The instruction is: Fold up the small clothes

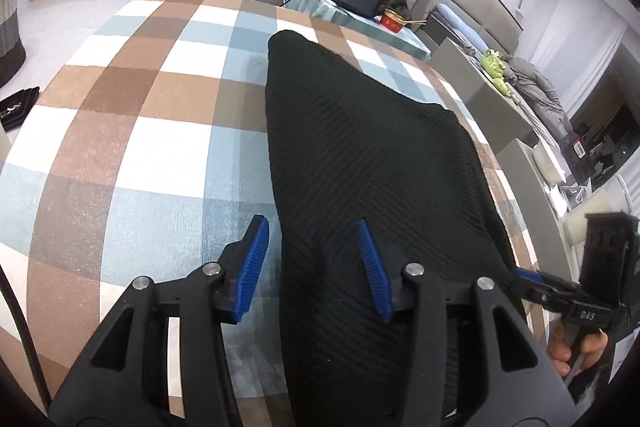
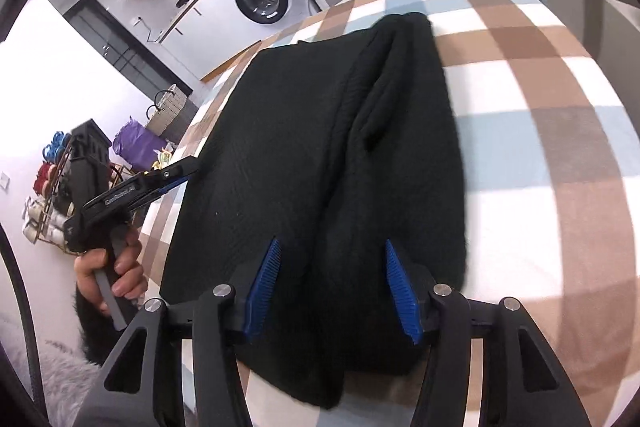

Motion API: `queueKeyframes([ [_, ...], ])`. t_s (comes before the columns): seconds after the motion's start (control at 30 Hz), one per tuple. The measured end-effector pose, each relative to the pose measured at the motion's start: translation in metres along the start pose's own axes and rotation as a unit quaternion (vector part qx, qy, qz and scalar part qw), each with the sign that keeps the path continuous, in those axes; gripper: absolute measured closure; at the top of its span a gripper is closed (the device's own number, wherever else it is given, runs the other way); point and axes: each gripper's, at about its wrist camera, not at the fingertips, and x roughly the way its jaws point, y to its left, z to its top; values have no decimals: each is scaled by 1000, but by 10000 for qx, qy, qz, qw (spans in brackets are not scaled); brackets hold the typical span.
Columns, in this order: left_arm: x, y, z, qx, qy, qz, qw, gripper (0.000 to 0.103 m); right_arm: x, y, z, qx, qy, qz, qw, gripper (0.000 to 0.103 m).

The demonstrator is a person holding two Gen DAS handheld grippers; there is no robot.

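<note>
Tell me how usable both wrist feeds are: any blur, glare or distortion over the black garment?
Left wrist view: sharp, heavy fisheye bending the checked tablecloth; black garment weave visible, sheen on the cloth. Right wrist view: same bulge, garment dark with faint fold lines, tablecloth soft at the right edge.

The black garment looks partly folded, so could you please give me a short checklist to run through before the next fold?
1. Black garment lies on the checked tablecloth: ok.
2. Left gripper open, nothing pinched: ok.
3. Right gripper open above the cloth: ok.
4. Folded layer flat: not ok, a ridge and a crease show.
5. Near hem aligned: cannot tell, the grippers hide it.
</note>
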Motion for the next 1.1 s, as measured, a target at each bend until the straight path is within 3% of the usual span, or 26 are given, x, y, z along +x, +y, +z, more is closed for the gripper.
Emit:
queueKeyframes([
  [0.1,-4,-1,-1,-1,-13,4,10000,59,12,4,10,-70,-105,187,9997,50],
  [0.2,-8,-2,-3,-14,-30,-1,10000,59,27,13,17,-384,11,-34,9993,89],
  [0.23,-9,-3,-3,-6,-45,-4,10000,59,28,15,19,-426,43,-58,9991,91],
  [0.33,-13,-5,-4,29,-82,33,10000,58,8,31,34,-686,-478,-50,9965,92],
  [0.43,-13,-6,-6,35,-60,46,10000,53,-5,33,47,-833,-697,-364,9934,92],
  [0.57,-8,-8,-10,100,58,111,9999,53,24,2,39,-574,-65,-1172,9914,91],
  [0.67,-4,-11,-14,185,178,140,9996,53,24,-8,35,-296,-72,-919,9953,83],
  [0.73,-2,-15,-16,250,201,121,9994,53,17,-9,42,-244,-191,-899,9955,67],
  [0.77,-2,-17,-16,276,212,95,9993,52,14,-10,48,-205,-312,-879,9954,65],
  [0.93,1,-21,-20,324,268,56,9991,51,28,-18,89,17,-558,-804,9952,64],
  [1.03,2,-19,-22,344,296,82,9989,50,48,-22,112,97,-493,-868,9950,64],
  [1.1,3,-17,-23,337,313,132,9989,50,66,-27,123,160,-298,-1136,9929,65],
])
